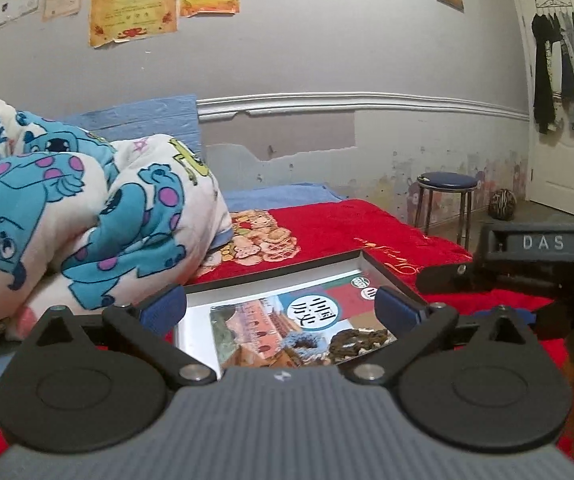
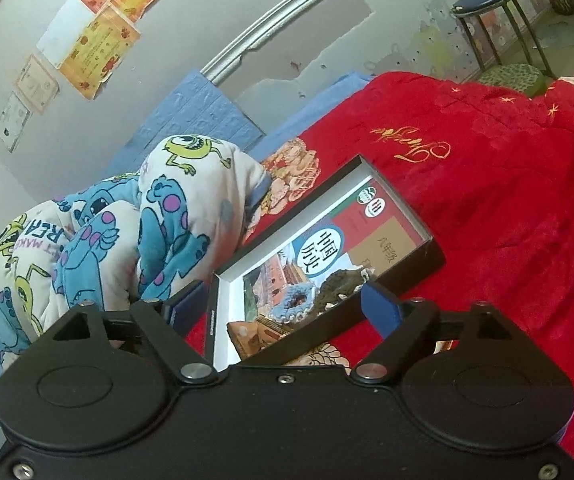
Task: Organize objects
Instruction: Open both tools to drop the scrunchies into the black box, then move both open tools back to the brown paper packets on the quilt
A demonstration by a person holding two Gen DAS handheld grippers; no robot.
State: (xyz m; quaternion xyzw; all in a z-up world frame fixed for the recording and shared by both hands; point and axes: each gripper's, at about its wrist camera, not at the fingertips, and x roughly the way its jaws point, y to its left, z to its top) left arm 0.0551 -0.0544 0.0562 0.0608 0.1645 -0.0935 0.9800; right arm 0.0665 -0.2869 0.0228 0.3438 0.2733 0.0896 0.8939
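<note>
Both claws wide and empty, left claw (image 1: 281, 306) and right claw (image 2: 283, 306), above the box (image 2: 427, 236) on the red blanket (image 2: 507, 184) (book (image 2: 319, 256), two scrunchies inside), so you should pull back gently without nudging it.

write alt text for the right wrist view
An open black shallow cardboard box lies on a red plush blanket, holding a colourful history textbook with a blue crocheted ring and a brown one on top. The right hand-held gripper hangs open before it, beside a white cartoon-monster quilt.

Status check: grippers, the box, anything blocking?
Left gripper and right gripper open, empty. Box on red blanket, book inside. Cartoon quilt beside box.
</note>
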